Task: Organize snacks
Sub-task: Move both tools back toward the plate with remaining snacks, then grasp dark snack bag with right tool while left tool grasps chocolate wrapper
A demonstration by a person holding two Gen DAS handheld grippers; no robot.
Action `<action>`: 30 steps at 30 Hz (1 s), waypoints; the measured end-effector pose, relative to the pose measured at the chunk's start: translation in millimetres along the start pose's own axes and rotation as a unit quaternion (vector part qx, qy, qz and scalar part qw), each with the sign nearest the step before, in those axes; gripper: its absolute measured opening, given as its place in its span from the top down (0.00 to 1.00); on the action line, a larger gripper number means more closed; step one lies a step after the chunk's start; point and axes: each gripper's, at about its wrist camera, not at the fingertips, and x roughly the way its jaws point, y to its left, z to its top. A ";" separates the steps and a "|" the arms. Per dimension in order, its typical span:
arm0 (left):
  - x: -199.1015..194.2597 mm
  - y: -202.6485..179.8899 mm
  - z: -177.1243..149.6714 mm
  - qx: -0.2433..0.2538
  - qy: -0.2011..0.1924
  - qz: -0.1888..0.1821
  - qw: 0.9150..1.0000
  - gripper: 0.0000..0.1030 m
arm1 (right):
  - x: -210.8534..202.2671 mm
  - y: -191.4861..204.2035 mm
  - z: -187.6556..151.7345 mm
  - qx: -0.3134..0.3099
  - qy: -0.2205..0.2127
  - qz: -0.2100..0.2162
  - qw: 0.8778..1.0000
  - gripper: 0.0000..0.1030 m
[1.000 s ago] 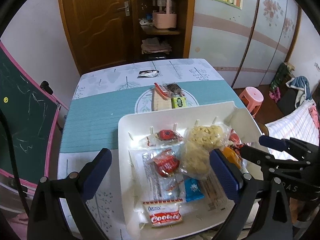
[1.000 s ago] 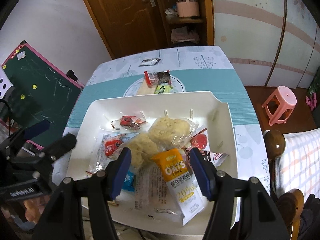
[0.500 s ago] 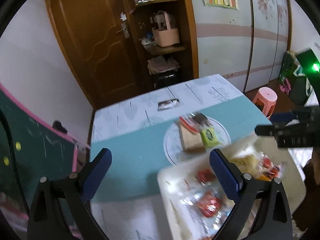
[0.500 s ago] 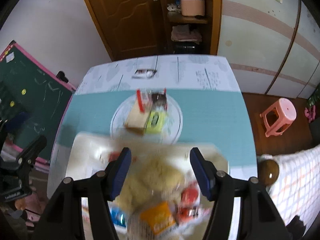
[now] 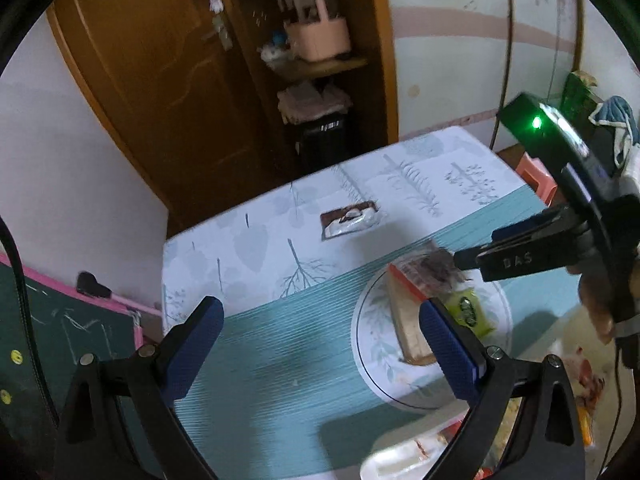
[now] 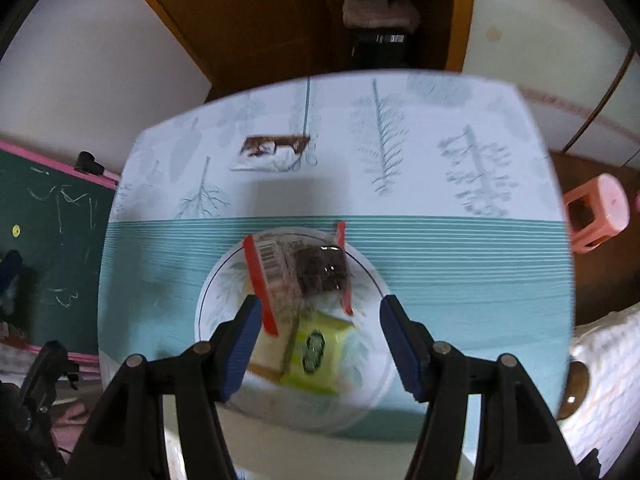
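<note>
A round plate (image 6: 368, 280) on the teal table runner holds a clear red-edged packet with a dark snack (image 6: 308, 268), a green packet (image 6: 316, 346) and a tan wafer block (image 5: 408, 320). My right gripper (image 6: 320, 338) is open and empty, hovering just over the plate's near side with the packets between its fingers. It shows from the side in the left wrist view (image 5: 476, 256). My left gripper (image 5: 320, 350) is open and empty above the runner, left of the plate (image 5: 372, 340). The white snack tray (image 5: 400, 460) shows at the bottom right.
A flat brown-and-white wrapper (image 6: 276, 150) lies on the far leaf-patterned cloth, also seen in the left wrist view (image 5: 348, 222). A chalkboard (image 6: 52, 216) stands left of the table. A pink stool (image 6: 596, 210) stands right. A wooden door and shelves are behind.
Both grippers have moved forward from over the white tray toward the far plate. The tray has slid to the bottom of both views. Both stayed open and empty.
</note>
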 end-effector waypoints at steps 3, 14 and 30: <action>25.0 13.0 5.8 -0.013 0.024 -0.007 1.000 0.05 | 29.3 -2.2 13.6 0.001 0.024 -0.002 1.000 0.40; 89.4 44.0 33.6 0.002 0.074 -0.016 0.997 0.05 | 71.2 5.7 21.2 -0.037 0.060 0.021 0.997 0.56; 198.1 -38.3 73.8 0.280 0.105 0.031 0.954 0.05 | 53.0 -90.2 57.5 0.125 0.015 0.025 0.992 0.61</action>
